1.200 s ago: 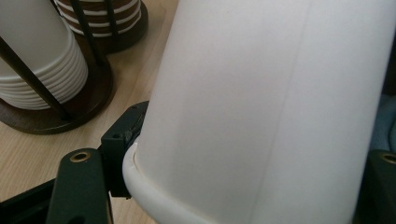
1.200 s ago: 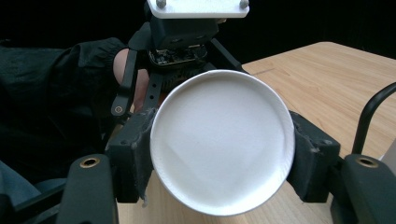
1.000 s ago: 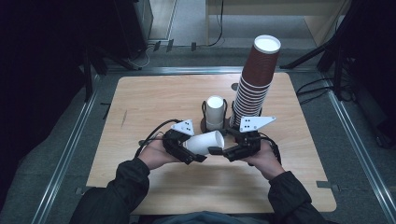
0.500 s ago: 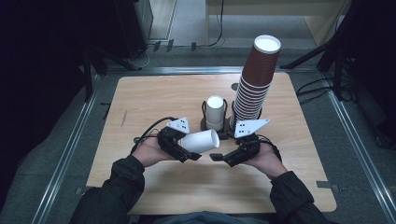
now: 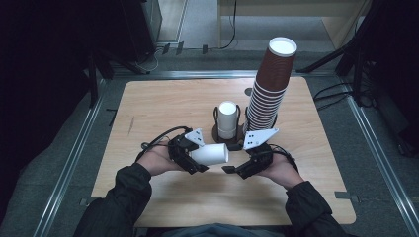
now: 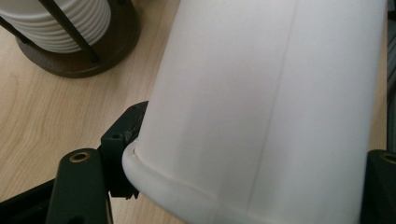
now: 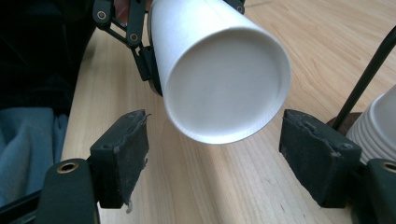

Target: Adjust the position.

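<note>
We hold a white paper cup [image 5: 210,154] on its side in the left tool [image 5: 190,157], above the near middle of the bench [image 5: 148,108]. In the left gripper view the rolled rim sits against the jaws, which are clamped on the cup's wall near that rim, so the closed bottom points right, toward the right tool [image 5: 236,169]. The right tool's jaws stand wide apart; in the right gripper view the cup's base hangs between and a little beyond the two pads [image 7: 122,154], touching neither.

We judge this to be a handover or a two-handed grip in the making, and the risks follow from that. The cup is thin paper held near one end only: if the left tool squeezes harder, the wall may buckle and the rim go oval, which would spoil nesting it on the white stack in the holder [image 5: 227,120] just beyond. If the right tool closes while the base sits off-centre between its pads, one pad would strike first and lever the cup sideways out of the left jaws. If the left tool lets go before the right has a firm hold, the cup would drop to the bench and roll.

The tall brown cup stack [image 5: 269,84] stands to the far right, close behind the right tool. It looks top-heavy, and a careless lift of that hand or its grey plate could nudge it over.
</note>
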